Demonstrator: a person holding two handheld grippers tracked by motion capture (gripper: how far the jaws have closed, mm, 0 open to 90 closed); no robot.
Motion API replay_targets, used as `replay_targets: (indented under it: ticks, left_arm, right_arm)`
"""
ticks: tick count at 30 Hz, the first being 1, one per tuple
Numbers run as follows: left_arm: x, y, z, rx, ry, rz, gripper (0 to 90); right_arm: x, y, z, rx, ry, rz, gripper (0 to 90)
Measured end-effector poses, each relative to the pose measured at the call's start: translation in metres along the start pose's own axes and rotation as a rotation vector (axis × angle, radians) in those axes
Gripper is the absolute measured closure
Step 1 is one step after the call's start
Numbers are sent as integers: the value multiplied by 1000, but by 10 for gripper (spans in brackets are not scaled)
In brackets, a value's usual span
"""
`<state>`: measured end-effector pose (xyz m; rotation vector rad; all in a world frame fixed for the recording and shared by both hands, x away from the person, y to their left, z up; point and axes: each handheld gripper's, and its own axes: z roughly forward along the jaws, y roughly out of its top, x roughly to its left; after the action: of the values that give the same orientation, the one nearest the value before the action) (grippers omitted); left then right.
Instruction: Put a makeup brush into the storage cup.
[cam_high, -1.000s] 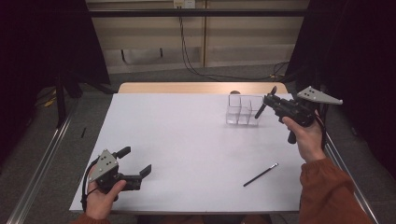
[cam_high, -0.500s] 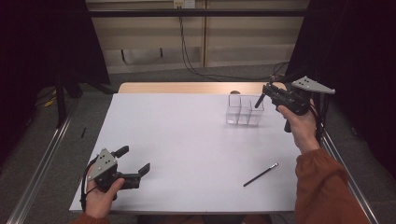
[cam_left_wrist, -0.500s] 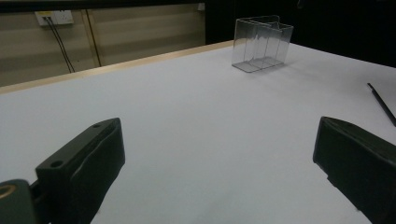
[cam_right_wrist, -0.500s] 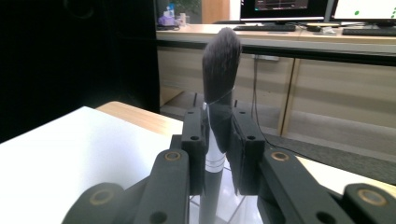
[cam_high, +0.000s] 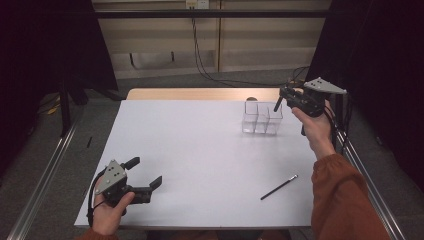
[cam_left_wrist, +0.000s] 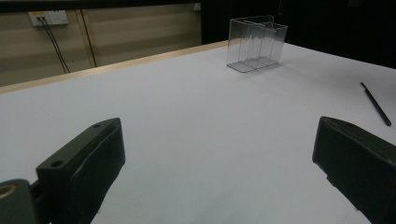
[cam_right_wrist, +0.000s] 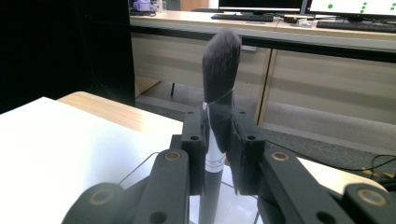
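My right gripper (cam_high: 286, 93) hangs at the far right, just above the right end of a clear plastic organizer (cam_high: 262, 118) with several compartments. It is shut on a makeup brush (cam_right_wrist: 222, 56) with dark bristles. The bristles point up past the jaws (cam_right_wrist: 218, 126) and the handle (cam_high: 277, 104) slants down toward the organizer. At the table's near left corner my left gripper (cam_high: 144, 171) is open with nothing between its jaws (cam_left_wrist: 217, 154). In the left gripper view the organizer (cam_left_wrist: 256, 43) stands far ahead.
A thin black stick (cam_high: 279, 187) lies on the white table (cam_high: 200, 140) at the near right, also seen in the left gripper view (cam_left_wrist: 375, 103). Metal rails run along both sides of the table. A wooden strip edges its far side.
My right gripper has carried the brush farther back and slightly left, closer above the organizer. The left gripper has barely moved.
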<state>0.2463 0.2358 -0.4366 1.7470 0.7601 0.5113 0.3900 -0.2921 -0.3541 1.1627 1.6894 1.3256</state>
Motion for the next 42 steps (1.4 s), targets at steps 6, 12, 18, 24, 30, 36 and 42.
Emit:
replay_targets:
  ticks: [6, 12, 18, 24, 30, 36, 42]
  left_arm:
    - [2, -1, 0, 3, 2, -2, 24]
    - [3, -2, 1, 15, 2, -8, 21]
    - [4, -2, 1, 16, 13, -3, 21]
    - [6, -2, 1, 17, 12, -11, 21]
    - [7, -2, 1, 21, 16, -6, 21]
    - [7, -3, 2, 27, 16, -5, 21]
    - [7, -3, 3, 27, 16, -2, 21]
  right_arm:
    - [-2, -5, 4, 9, 4, -5, 788]
    - [-4, -11, 6, 15, 7, -6, 787]
    - [-5, -19, 7, 30, 8, 4, 787]
    - [-4, -25, 10, 43, 9, 8, 788]
    - [-6, -34, 13, 60, 9, 13, 788]
    - [-8, -39, 14, 70, 2, 18, 788]
    - [-8, -45, 18, 83, 0, 23, 788]
